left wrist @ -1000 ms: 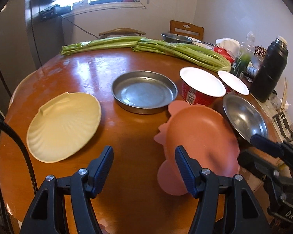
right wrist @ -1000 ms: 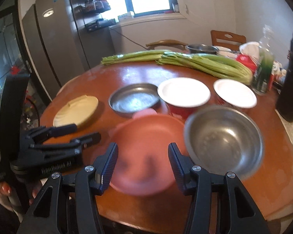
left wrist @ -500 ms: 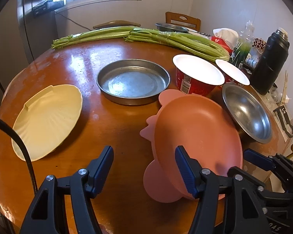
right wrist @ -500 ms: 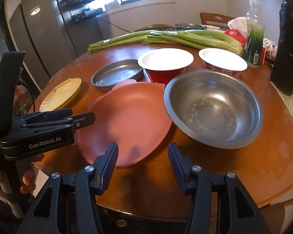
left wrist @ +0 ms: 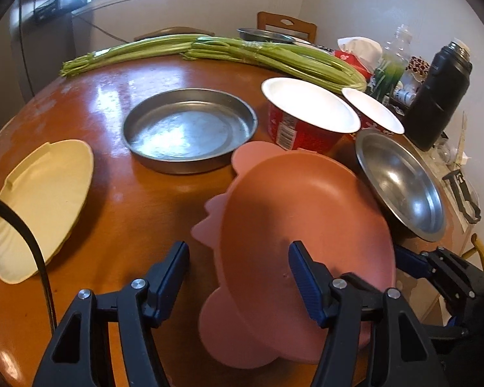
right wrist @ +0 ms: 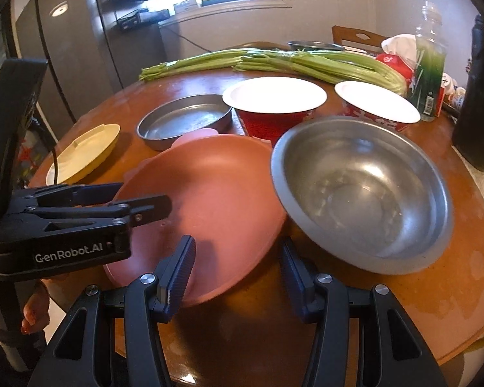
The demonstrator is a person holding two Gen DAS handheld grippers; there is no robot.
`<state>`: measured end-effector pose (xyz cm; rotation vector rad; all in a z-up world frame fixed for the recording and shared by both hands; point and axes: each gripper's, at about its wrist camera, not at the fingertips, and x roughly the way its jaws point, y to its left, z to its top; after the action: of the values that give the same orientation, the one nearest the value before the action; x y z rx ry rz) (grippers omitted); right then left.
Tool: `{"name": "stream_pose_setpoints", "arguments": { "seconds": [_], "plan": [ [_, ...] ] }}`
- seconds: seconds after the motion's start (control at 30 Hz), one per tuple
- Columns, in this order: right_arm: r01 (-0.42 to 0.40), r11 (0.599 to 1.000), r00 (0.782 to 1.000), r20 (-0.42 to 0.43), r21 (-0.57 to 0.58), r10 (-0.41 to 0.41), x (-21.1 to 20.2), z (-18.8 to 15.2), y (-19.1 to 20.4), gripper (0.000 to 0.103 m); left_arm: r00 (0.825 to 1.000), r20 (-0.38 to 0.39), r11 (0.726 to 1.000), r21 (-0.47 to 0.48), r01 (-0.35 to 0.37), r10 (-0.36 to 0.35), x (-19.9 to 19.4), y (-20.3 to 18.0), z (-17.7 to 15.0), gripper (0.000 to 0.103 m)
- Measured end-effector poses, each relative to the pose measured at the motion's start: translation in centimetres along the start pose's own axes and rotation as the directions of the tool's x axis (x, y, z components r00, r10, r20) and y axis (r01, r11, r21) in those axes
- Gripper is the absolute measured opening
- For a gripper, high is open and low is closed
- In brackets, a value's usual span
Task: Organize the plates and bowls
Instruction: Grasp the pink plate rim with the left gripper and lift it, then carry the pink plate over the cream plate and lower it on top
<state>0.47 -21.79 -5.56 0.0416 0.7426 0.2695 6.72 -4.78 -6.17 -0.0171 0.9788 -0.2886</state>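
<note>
A pink crab-shaped plate (left wrist: 303,213) lies near the table's front edge; it also shows in the right wrist view (right wrist: 209,193). My left gripper (left wrist: 238,277) is open, its jaws astride the plate's near left rim. My right gripper (right wrist: 237,271) is open at the plate's near right rim. A steel bowl (right wrist: 364,200) touches the plate on the right (left wrist: 403,183). A flat steel pan (left wrist: 190,129) sits behind, a cream shell plate (left wrist: 38,206) to the left.
Two red paper bowls (left wrist: 309,113) (right wrist: 376,106) with white insides stand behind the plate. Celery bunches (left wrist: 242,54) lie across the back. A black flask (left wrist: 438,93), a bottle (right wrist: 430,61) and clutter stand at the right. The round wooden table (left wrist: 113,96) ends near my grippers.
Both grippers have moved forward and down toward the pink plate, closing in on its near rim from either side. Both stay open. The dishes have not moved.
</note>
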Motion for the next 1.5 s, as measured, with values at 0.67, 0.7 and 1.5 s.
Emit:
{"name": "stream_pose_setpoints", "arguments": {
  "seconds": [0.67,0.7,1.5],
  "plan": [
    [-0.016,0.997,0.999,0.029,-0.072,0.018,-0.5,0.8,2.6,0.055,0.999,0.038,1.000,0.008,0.005,-0.005,-2.5,0.8,-0.4,0.051],
    [-0.020,0.997,0.999,0.031,-0.077,0.022,-0.5,0.9,2.8,0.055,0.999,0.045,1.000,0.006,0.002,-0.002,-2.8,0.9,-0.4,0.051],
    [-0.135,0.970,0.987,0.056,-0.202,0.149,1.4,6.3,12.4,0.055,0.982,0.139,0.986,-0.127,-0.111,0.129,-8.3,10.6,0.0,0.051]
  ]
}}
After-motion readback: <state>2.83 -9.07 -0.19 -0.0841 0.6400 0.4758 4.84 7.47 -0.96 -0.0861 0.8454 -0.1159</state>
